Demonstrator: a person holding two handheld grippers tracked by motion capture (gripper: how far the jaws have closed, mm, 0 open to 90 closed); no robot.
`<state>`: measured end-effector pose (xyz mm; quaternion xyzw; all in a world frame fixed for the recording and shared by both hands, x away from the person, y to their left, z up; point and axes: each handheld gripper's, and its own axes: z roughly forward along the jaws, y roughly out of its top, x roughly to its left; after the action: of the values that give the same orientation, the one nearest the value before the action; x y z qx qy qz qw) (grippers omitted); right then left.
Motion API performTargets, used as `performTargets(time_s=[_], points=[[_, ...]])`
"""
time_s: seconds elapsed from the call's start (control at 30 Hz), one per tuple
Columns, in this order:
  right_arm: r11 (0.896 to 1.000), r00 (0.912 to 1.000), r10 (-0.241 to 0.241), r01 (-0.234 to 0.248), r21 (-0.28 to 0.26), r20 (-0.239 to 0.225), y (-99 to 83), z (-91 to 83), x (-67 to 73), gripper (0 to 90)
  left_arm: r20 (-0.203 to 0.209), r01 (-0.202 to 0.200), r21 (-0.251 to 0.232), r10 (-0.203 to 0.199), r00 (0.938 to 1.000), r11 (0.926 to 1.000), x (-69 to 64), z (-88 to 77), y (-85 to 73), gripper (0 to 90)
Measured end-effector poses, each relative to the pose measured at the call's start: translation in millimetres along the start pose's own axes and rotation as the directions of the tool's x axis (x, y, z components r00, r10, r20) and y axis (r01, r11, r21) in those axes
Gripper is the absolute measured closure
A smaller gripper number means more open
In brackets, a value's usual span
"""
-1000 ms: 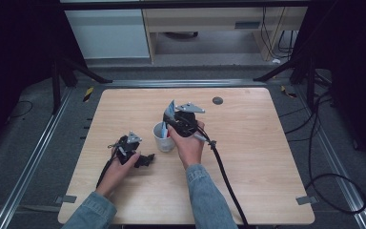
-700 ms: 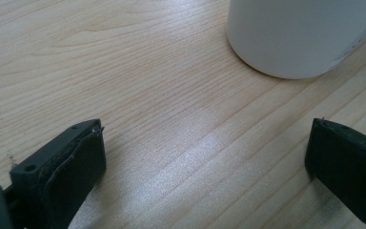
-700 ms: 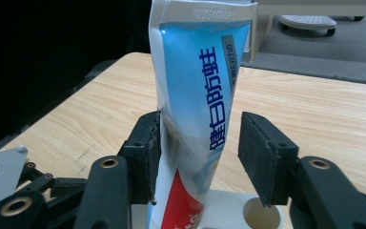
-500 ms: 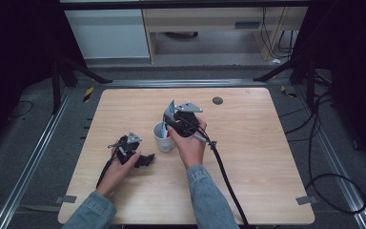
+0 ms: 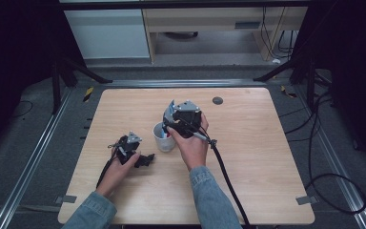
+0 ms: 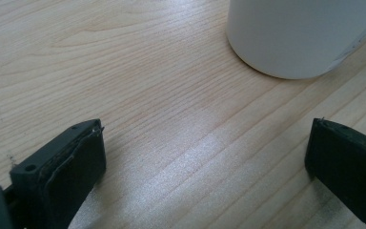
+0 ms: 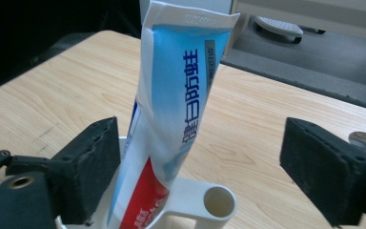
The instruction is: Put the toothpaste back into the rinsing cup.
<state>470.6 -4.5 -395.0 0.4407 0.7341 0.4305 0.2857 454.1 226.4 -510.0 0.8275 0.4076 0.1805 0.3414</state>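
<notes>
A white cup (image 5: 163, 138) stands near the middle of the wooden table (image 5: 267, 157), and a blue, white and red toothpaste tube (image 7: 176, 109) stands upright inside it. My right gripper (image 5: 169, 125) hangs over the cup from the right. In the right gripper view its jaws have just been opening and stand wide apart (image 7: 209, 167). The tube is between them, close against the left pad, with a broad gap to the right pad. The cup's rim (image 7: 193, 198) lies just below. My left gripper (image 5: 145, 160) rests low on the table, open and empty (image 6: 205, 162), with the cup's base (image 6: 295, 33) ahead of it.
A dark round grommet (image 5: 218, 100) sits in the tabletop behind the cup. The right gripper's black cable (image 5: 226, 174) trails toward the table's front edge. A cabinet and shelf (image 5: 195, 24) stand on the floor beyond the table.
</notes>
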Motion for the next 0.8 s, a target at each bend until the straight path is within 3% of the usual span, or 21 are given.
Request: performTargets(time_s=[0.27,0.8], points=[[0.998,0.9984,-0.055,0.055,0.023,0.009,2.3,-9.0,-1.6,7.2,0.000,0.000,0.000,0.000,1.0000,1.0000,0.0,0.0,0.0,0.0],[0.996,0.9961,-0.085,0.084,0.034,0.023,6.6,-28.0,-16.6,6.1,0.001,0.002,-0.001,-0.002,1.0000,1.0000,-0.1,0.3,0.2,0.0]])
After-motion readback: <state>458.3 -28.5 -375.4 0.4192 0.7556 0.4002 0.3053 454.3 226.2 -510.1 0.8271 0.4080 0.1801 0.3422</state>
